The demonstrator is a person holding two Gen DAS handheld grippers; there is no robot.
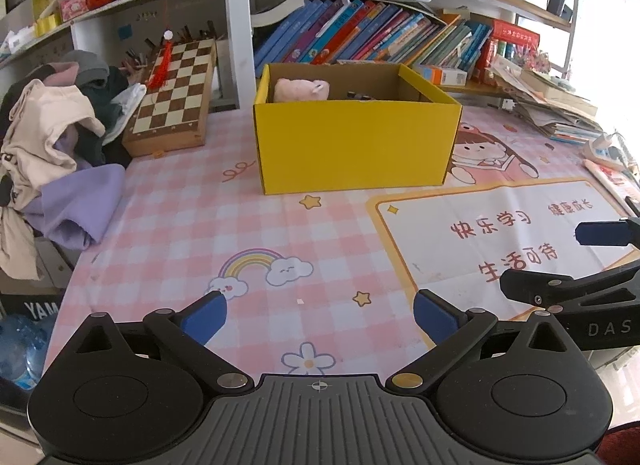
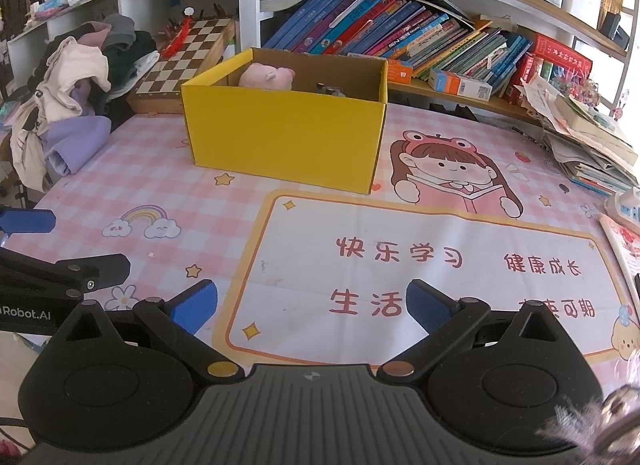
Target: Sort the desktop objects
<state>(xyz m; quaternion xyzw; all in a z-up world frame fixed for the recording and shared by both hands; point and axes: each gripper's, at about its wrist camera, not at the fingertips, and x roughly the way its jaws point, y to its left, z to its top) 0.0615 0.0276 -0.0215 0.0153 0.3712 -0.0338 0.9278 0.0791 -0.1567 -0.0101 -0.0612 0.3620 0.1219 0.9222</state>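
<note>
A yellow cardboard box (image 1: 356,145) stands open at the back of the pink checked desk mat (image 1: 172,233); it also shows in the right wrist view (image 2: 286,141). A pink plush toy (image 1: 302,89) (image 2: 267,76) and a small dark object (image 1: 362,96) (image 2: 331,89) lie inside it. My left gripper (image 1: 320,315) is open and empty, low over the mat's front. My right gripper (image 2: 312,305) is open and empty beside it, over the printed white panel. Each gripper shows at the edge of the other's view.
A pile of clothes (image 1: 52,153) lies at the left. A chessboard box (image 1: 172,97) leans behind it. Books (image 1: 372,37) fill the shelf behind the box. A stack of papers and books (image 2: 588,145) sits at the right edge.
</note>
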